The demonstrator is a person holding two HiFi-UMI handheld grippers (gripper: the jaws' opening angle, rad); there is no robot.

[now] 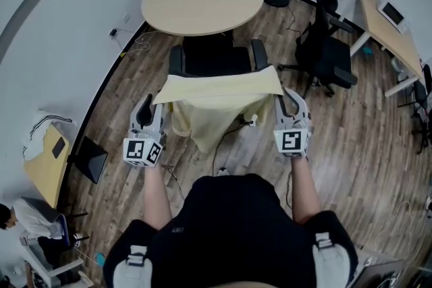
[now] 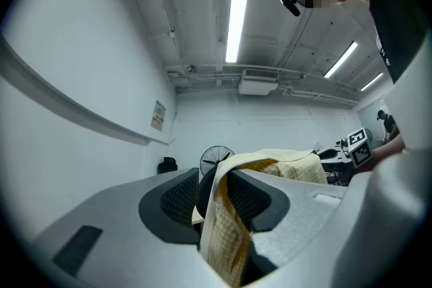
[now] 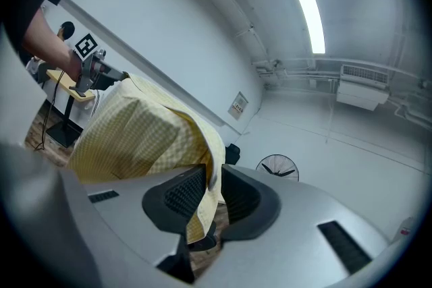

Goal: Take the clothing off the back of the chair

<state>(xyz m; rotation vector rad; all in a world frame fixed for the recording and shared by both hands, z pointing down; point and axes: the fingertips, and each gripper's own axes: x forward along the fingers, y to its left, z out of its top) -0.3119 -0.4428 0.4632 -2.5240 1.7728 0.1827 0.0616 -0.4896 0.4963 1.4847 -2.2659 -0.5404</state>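
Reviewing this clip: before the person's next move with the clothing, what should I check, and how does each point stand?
1. Right hand-held gripper clamped on yellow garment: ok.
2. Left hand-held gripper clamped on it: not ok, jaws apart, cloth only draped between them.
3. Garment clear of black office chair: cannot tell.
4. Garment's top edge spans both grippers: ok.

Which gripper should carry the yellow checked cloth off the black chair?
Right gripper: jaws pinch the yellow checked cloth. Left gripper stands open, cloth only draped across it.
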